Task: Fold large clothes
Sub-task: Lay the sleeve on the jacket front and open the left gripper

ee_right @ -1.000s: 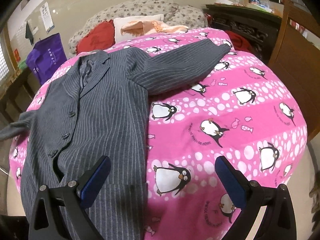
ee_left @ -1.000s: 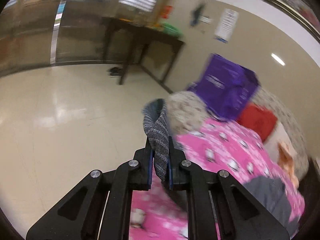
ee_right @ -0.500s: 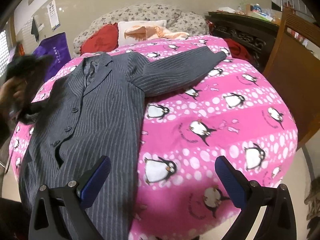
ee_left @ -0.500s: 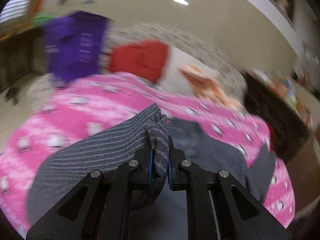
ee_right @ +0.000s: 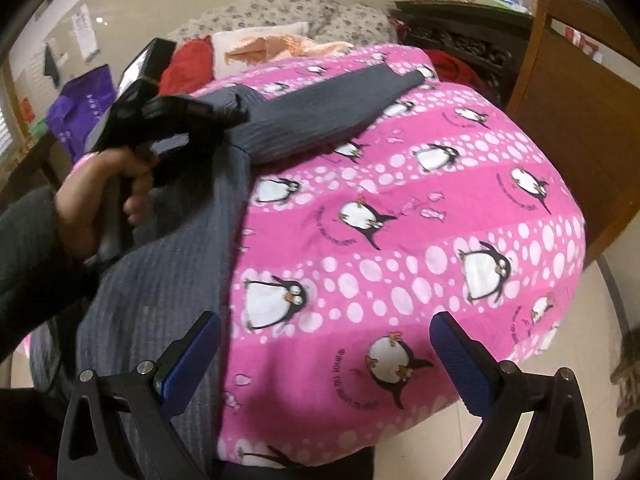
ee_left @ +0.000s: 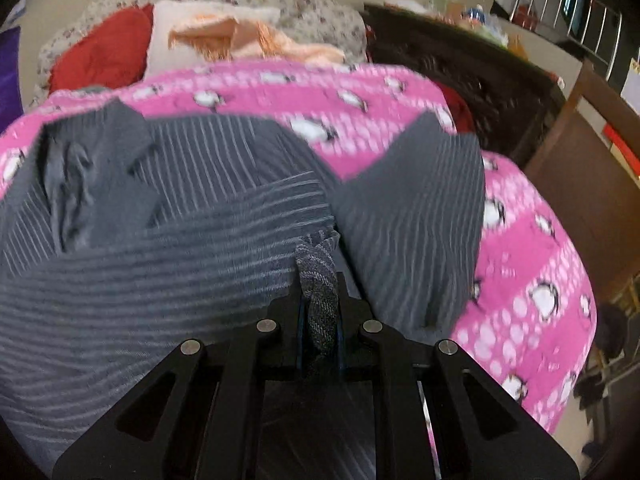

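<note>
Left gripper (ee_left: 319,312) pinches jacket sleeve (ee_left: 316,268) above the jacket (ee_left: 192,216); right gripper (ee_right: 326,360) hovers spread wide.

blur: pinstriped jacket (ee_left: 208,184) smeared across left wrist frame | hidden: cuff tip inside left gripper (ee_left: 319,312) | occluded: jacket collar behind left hand (ee_right: 96,196) in right wrist view | cropped: purple bag (ee_left: 8,72) at left edge

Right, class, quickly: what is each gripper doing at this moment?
Left gripper: shut on the sleeve of the jacket.
Right gripper: open, holding nothing, above the blanket.
</note>
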Available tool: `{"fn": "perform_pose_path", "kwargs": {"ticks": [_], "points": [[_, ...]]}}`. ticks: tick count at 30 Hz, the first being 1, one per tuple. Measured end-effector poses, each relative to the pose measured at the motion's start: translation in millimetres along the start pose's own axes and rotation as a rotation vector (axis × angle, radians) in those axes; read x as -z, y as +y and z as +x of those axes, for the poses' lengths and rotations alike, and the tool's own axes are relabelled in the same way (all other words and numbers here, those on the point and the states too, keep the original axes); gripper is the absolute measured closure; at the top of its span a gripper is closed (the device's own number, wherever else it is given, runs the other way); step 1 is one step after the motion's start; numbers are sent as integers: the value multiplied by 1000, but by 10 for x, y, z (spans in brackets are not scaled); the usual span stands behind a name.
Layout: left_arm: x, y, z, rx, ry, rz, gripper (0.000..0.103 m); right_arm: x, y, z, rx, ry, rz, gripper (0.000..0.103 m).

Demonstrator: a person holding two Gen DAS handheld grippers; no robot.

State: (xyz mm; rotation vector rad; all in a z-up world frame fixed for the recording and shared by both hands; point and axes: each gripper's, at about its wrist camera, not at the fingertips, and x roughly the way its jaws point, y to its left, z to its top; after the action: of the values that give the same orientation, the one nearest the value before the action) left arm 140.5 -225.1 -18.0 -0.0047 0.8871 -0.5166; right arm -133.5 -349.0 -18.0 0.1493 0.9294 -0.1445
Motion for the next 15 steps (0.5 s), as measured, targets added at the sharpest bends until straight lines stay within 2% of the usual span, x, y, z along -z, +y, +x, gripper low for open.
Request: {"fn": "perform_pose_path", "kwargs": {"ticks": [3, 7, 10, 13, 15], "points": [[73, 54, -72, 29, 15, -7, 91, -30, -68, 91, 70, 32, 38, 0], [136, 158, -232, 210, 69, -85, 61, -92, -154, 156, 102, 63, 91, 0], [240, 235, -474, 298, 81, -97, 58, -175, -77, 143, 113, 52, 63, 0], [390, 491, -872, 274, 36, -91, 58, -336, 81, 121, 114, 13, 12, 0], [517, 888, -1236, 182, -48, -122, 58, -453, 189, 131, 110, -16, -21, 0]]}}
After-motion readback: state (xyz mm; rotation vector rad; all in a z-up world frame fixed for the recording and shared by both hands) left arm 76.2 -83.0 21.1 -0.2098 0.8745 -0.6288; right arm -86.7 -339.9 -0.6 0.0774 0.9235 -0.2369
